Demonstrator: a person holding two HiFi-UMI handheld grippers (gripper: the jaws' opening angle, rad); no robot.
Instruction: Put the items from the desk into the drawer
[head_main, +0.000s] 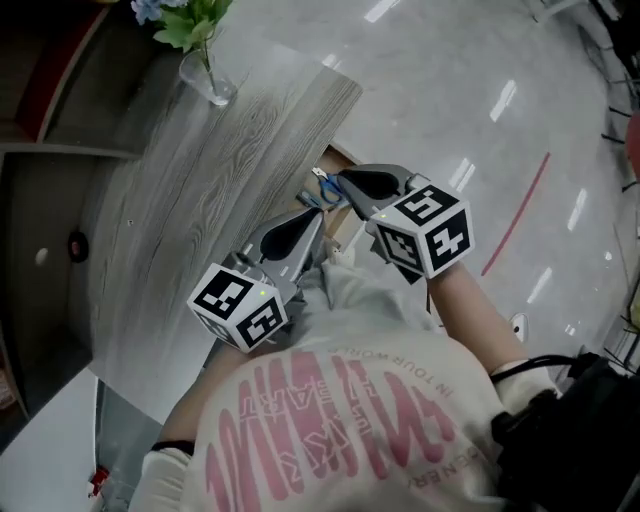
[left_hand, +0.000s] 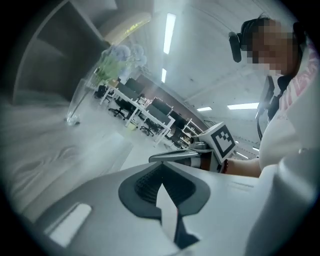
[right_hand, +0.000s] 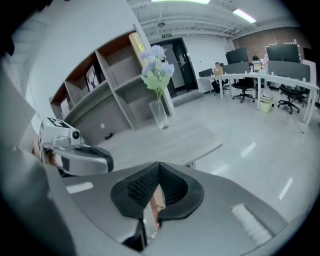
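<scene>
- The left gripper and right gripper are squeezed shut, nothing held.
- The glass vase is likely slippery and easily broken; it should be held low, gently.

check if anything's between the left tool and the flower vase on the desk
Nothing visible does. The left tool, jaws together and empty, is held by the near end of the desk, and the vase stands at the far end. Only bare wood-grain top shows between them.
</scene>
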